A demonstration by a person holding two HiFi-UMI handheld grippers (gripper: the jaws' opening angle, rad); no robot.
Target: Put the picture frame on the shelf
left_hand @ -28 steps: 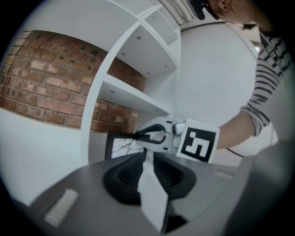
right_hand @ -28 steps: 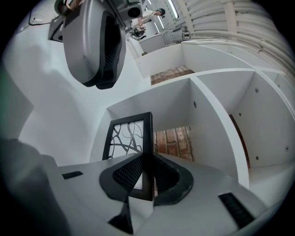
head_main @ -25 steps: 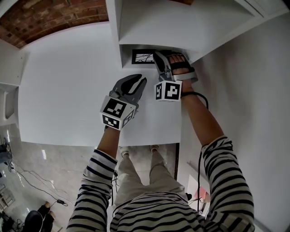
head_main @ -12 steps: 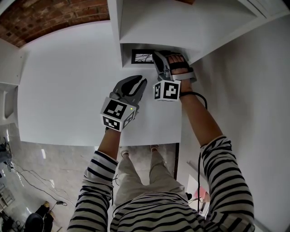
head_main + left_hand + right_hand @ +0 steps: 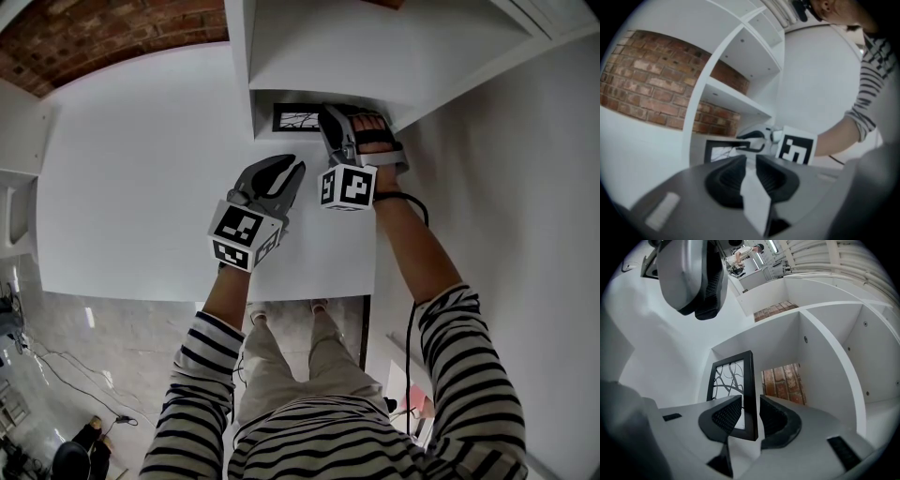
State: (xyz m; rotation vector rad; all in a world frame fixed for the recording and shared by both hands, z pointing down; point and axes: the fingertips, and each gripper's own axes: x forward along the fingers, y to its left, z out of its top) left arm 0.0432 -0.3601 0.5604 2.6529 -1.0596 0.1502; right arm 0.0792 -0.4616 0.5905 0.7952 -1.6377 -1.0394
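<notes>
The black picture frame (image 5: pixel 295 118), holding a branch drawing, stands upright in the lowest compartment of the white shelf unit (image 5: pixel 309 56). My right gripper (image 5: pixel 334 120) reaches into that compartment. In the right gripper view the frame's (image 5: pixel 740 380) side edge is between the right gripper's (image 5: pixel 751 411) jaws, which are opening, and a thin gap shows at the right pad. My left gripper (image 5: pixel 286 169) hovers over the white table (image 5: pixel 141 169) just in front of the shelf, shut with nothing in it. The left gripper view shows the frame (image 5: pixel 719 152) beyond the left gripper's (image 5: pixel 749 161) tips.
A brick wall (image 5: pixel 103 33) lies behind the table and shows through the open shelf back (image 5: pixel 783 383). A shelf divider (image 5: pixel 825 348) stands to the right of the frame. The white wall (image 5: pixel 506 169) borders the table's right side. The left gripper (image 5: pixel 701 282) hangs above the right one.
Both hands stay almost still in the head view, and the frame remains in the compartment. The right gripper has shifted very slightly.
</notes>
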